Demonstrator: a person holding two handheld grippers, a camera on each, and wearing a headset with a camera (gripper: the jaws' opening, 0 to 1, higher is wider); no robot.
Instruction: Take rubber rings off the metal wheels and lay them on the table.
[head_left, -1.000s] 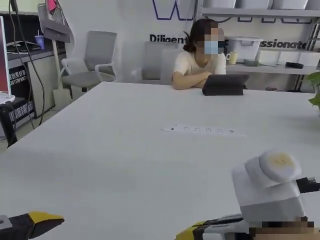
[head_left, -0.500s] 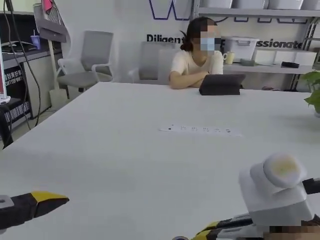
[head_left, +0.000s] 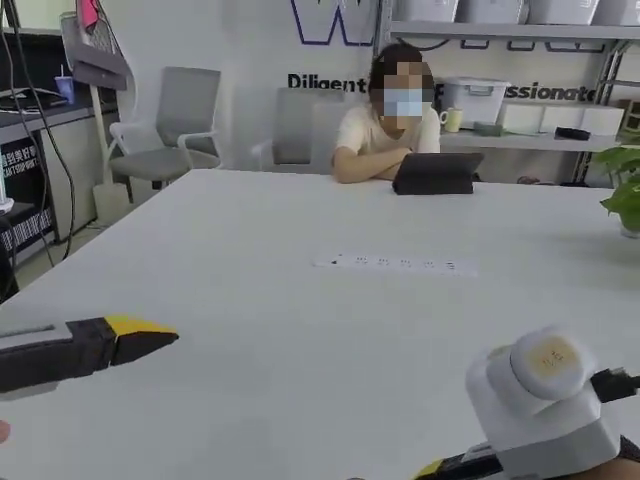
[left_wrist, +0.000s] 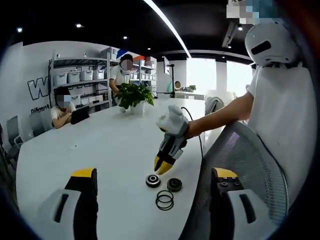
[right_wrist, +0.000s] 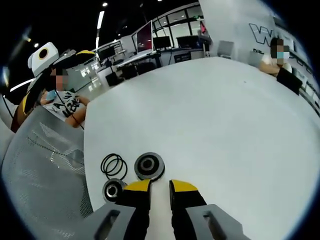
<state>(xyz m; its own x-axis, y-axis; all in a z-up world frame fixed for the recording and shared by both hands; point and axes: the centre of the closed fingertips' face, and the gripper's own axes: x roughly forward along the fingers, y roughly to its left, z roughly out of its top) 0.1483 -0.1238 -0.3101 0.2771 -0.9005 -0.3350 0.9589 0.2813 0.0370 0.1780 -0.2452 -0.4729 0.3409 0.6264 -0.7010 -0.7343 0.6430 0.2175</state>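
The left gripper (head_left: 150, 338) enters the head view from the left edge, above the white table (head_left: 300, 340), and its yellow tip points to the right. In the left gripper view its two jaws stand wide apart and there is nothing between them. Farther out on the table lies a white power strip (head_left: 395, 263). Behind it a seated person (head_left: 385, 140) leans on the far edge, beside a dark tablet (head_left: 432, 172). At the bottom right is the right gripper (head_left: 432, 468); a small part of its yellow tip shows under its white body.

In the left gripper view, the two metal wheels (left_wrist: 153, 180) lie flat near the table's edge, just beside one another. The black rubber rings (left_wrist: 164, 200) lie flat and overlapping just beside them, on the camera's side. The right gripper hangs above the wheels with its tips pointing down, and a grey mesh chair (left_wrist: 240, 160) stands at the right.

In the right gripper view, the rings are at the left and the smaller wheel (right_wrist: 114, 190) is just beside them. The larger wheel (right_wrist: 149, 166) lies just in front of the jaws. These jaws are only a little apart, with a thin strip of table between them, and they grip nothing.
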